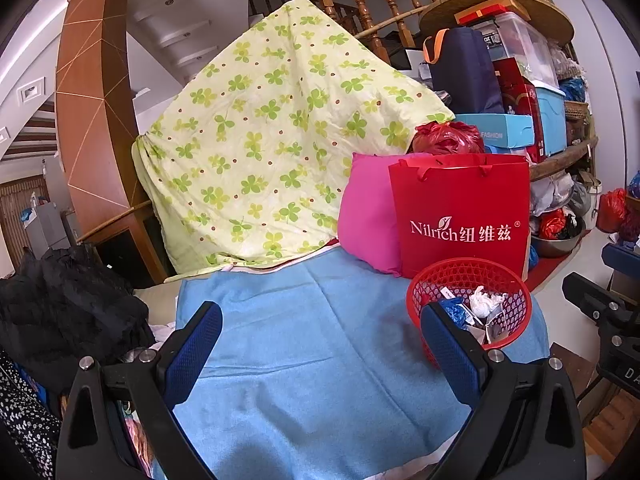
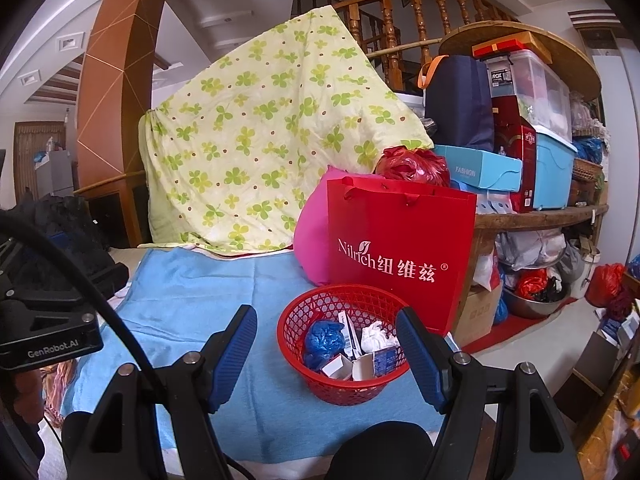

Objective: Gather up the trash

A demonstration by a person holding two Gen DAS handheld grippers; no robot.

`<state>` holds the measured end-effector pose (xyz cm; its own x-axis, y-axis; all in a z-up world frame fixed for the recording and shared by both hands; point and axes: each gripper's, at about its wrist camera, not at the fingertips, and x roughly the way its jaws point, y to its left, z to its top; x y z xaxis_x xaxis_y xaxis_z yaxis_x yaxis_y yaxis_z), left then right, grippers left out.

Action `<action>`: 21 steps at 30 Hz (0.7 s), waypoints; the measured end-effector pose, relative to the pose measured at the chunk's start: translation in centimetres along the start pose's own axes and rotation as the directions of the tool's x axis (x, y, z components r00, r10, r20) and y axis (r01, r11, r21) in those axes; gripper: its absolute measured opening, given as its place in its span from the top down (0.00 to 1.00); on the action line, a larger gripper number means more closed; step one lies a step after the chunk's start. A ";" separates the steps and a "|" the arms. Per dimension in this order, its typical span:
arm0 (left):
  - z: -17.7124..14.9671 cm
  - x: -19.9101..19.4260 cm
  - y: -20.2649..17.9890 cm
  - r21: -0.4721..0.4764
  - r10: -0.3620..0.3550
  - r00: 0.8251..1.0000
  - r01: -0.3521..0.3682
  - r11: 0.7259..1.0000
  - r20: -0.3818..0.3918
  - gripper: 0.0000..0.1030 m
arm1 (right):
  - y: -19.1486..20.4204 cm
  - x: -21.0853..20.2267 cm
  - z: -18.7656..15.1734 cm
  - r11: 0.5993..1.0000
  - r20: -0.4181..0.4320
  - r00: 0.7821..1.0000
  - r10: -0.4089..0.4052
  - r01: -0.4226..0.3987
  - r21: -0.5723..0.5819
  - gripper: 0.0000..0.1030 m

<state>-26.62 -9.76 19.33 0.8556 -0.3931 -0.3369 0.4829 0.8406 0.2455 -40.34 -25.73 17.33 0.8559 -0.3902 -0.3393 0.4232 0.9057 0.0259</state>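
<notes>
Right wrist view: red basket (image 2: pixel 344 344) on blue cloth (image 2: pixel 192 300), holding crumpled paper (image 2: pixel 374 336), cartons, blue wrapper. Right gripper (image 2: pixel 326 360) and left gripper (image 1: pixel 320 344) agape, empty, seemingly done

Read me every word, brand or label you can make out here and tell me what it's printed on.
"Nilrich 纽维兹 ®": red paper bag.
"FASHION": light blue box.
"ROX": label on the clear storage bin.
"GenRobot.AI": left gripper's black body.
Print on the cartons in the red basket: too small to read.

Left tool (image 1: pixel 322 328) and right tool (image 2: pixel 326 334) both gape, empty
</notes>
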 end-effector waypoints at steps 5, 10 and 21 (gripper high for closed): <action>0.0 0.0 -0.3 -0.003 0.005 1.000 -0.005 1.000 -0.002 0.04 | 0.0 0.2 0.0 1.000 -0.005 1.000 0.001 -0.001 0.005 0.27; 0.0 0.0 -0.1 -0.003 0.003 1.000 -0.003 1.000 -0.001 0.04 | 0.0 0.2 0.0 1.000 -0.004 1.000 0.001 -0.001 0.003 0.27; 0.0 0.0 -0.2 -0.003 0.004 1.000 -0.004 1.000 -0.001 0.04 | 0.1 0.2 0.0 1.000 -0.004 1.000 0.000 0.000 0.001 0.27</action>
<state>-26.77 -9.90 19.26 0.8576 -0.3892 -0.3363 0.4786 0.8433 0.2445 -40.13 -25.70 17.30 0.8547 -0.3894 -0.3433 0.4232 0.9056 0.0266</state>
